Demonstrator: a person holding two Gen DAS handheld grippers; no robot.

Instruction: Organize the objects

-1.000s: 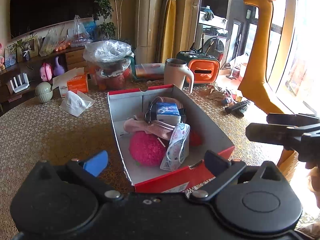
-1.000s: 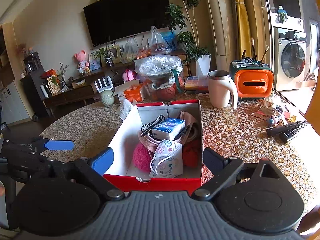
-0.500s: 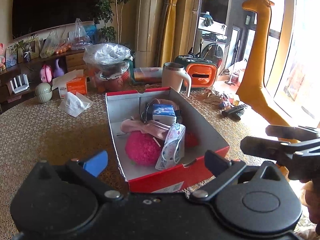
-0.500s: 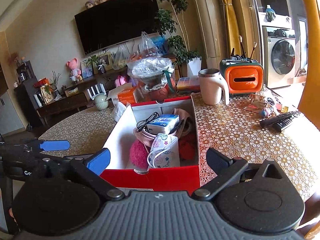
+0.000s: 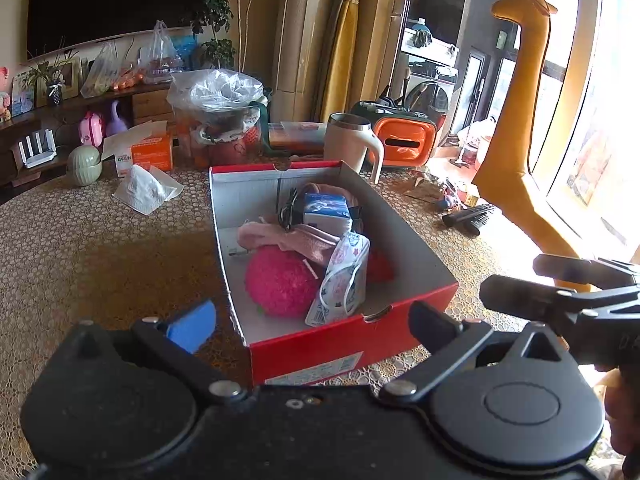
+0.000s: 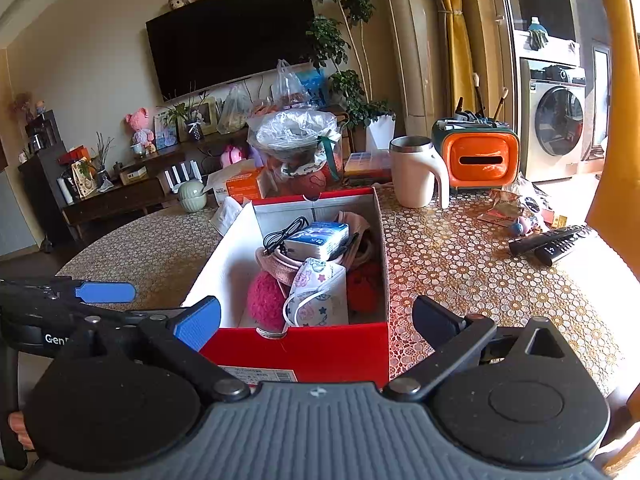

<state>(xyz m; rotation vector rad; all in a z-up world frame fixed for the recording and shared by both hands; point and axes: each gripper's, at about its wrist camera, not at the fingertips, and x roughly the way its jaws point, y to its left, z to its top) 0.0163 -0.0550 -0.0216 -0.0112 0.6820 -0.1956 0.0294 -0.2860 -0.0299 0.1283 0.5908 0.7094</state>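
A red shoebox stands open on the patterned table. Inside lie a pink fluffy ball, a printed face mask, a blue tissue pack, a pink cloth and a black cable. My left gripper hangs open just in front of the box with nothing between its fingers. My right gripper is also open and empty at the box's near end. Each gripper shows at the side of the other's view.
A white mug, an orange box, a bagged bowl, an orange tissue carton and a loose mask stand behind the box. Two remotes lie at right near a yellow giraffe.
Both grippers have drawn back and up a little from the box, which now sits slightly lower and smaller in both views. The box's contents have not moved.
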